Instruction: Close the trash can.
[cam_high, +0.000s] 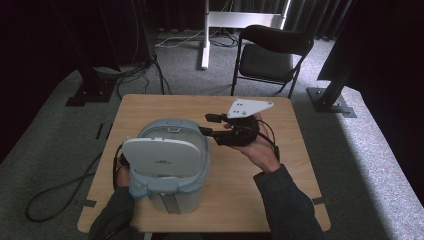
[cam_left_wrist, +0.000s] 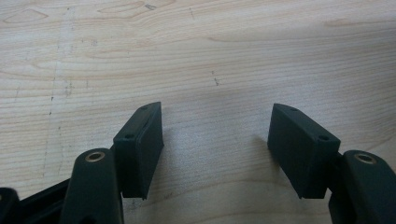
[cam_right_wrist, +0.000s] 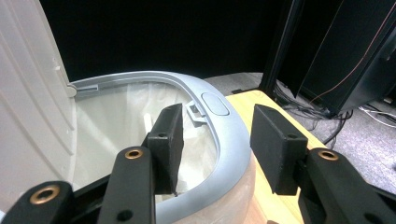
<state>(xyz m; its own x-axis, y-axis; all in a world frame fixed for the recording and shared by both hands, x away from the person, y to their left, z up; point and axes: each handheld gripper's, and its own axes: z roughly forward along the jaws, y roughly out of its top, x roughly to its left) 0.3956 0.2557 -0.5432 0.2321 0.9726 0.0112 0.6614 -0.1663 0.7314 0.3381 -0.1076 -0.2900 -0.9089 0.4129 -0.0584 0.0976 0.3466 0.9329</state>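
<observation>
Two grippers, both empty: we see the right gripper (cam_right_wrist: 215, 144) spread wide across the bin (cam_right_wrist: 229, 140) rim; left gripper (cam_left_wrist: 217, 149) agape above the table (cam_left_wrist: 210, 56).

My grippers are black, with brass-ringed screw holes. The right gripper (cam_high: 212, 125) carries a grey three-cornered plate (cam_high: 249, 107). Dark grey sleeves (cam_high: 285, 205) cover both forearms.

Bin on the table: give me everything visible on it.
The small grey-and-white plastic waste bin stands upright on the wooden table, left of centre. Its white lid is swung up on the person's side, so the mouth is open. A grey rim ring with an oval button clamps a translucent white liner. The right gripper, open, straddles the rim; whether it touches is unclear.
</observation>
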